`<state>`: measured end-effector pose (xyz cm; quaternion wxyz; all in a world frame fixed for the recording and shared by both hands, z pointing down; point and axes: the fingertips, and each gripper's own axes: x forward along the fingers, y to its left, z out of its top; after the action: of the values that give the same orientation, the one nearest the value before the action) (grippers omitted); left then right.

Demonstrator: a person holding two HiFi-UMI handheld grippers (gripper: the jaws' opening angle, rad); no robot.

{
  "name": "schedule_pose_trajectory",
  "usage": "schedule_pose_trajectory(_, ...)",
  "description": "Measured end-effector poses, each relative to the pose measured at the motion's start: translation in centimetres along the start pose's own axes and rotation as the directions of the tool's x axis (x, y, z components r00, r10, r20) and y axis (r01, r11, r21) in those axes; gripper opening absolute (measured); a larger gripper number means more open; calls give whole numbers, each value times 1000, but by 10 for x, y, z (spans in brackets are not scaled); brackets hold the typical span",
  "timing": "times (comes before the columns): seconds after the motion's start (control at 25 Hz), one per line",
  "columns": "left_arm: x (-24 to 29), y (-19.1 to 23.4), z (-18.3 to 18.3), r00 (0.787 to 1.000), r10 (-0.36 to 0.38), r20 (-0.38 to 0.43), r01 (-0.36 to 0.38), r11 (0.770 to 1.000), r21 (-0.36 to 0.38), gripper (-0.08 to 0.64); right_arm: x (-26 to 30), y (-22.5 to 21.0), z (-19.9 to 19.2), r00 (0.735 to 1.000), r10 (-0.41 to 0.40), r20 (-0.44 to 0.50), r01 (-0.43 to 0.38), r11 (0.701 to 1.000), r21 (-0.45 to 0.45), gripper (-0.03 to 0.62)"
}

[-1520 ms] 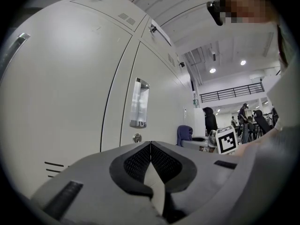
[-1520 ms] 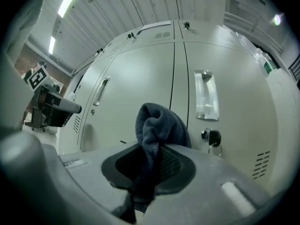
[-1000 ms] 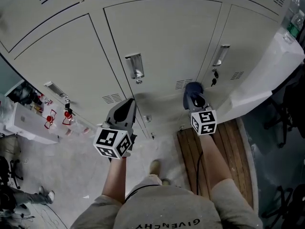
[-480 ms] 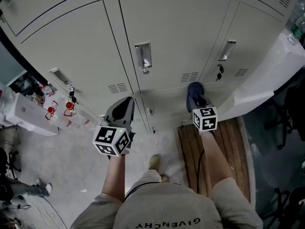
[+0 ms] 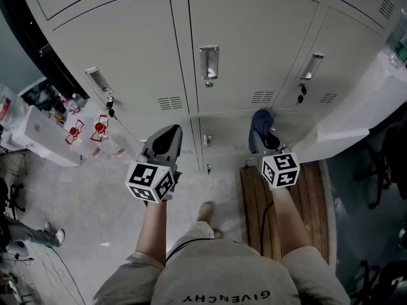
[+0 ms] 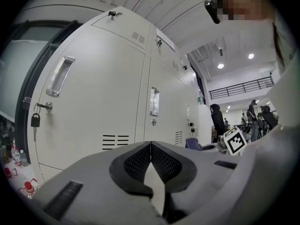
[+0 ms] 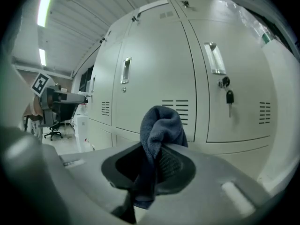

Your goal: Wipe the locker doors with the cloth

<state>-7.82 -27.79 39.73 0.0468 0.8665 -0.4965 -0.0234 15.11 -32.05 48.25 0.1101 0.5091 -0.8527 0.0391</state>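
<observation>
Right gripper: I have its jaws clamped on the cloth, which is gripped at its middle.
Cloth: It is dark blue-grey and bunched, and a rounded fold bulges past the jaw tips. It hangs in front of the lower part of the locker doors. From the right gripper view I judge it isn't yet pressed on the metal.
Left gripper: The jaws are together with nothing between them. I hold it low and off to the left, away from the work.
Step in hand: As I read it, this is bringing the cloth up to a door panel to start a stroke.
Contact: I want the soft fold to meet the panel first, never the hard jaw tips.
Stroke: I plan steady, overlapping passes across the flat panel with even pressure.
Obstacles: I need to steer around the handle, the vent slots and the hanging padlock, where the cloth could snag.
Grip: I have to hold the clamp firm, because dragging could pull the cloth out.
</observation>
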Motion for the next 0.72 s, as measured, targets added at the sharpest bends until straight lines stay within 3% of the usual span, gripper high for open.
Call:
schedule_pose_trajectory(0.24,-29,3,-1,999,42,18,-42,999,30,-2,-23,33,35,993,57,104,-51,997,-60,57)
schedule_pose_trajectory(0.72,-73,0,-7,994,95,49,-95,995,7,-2,-70,62,62,974,107,199,-100,994,-48,57)
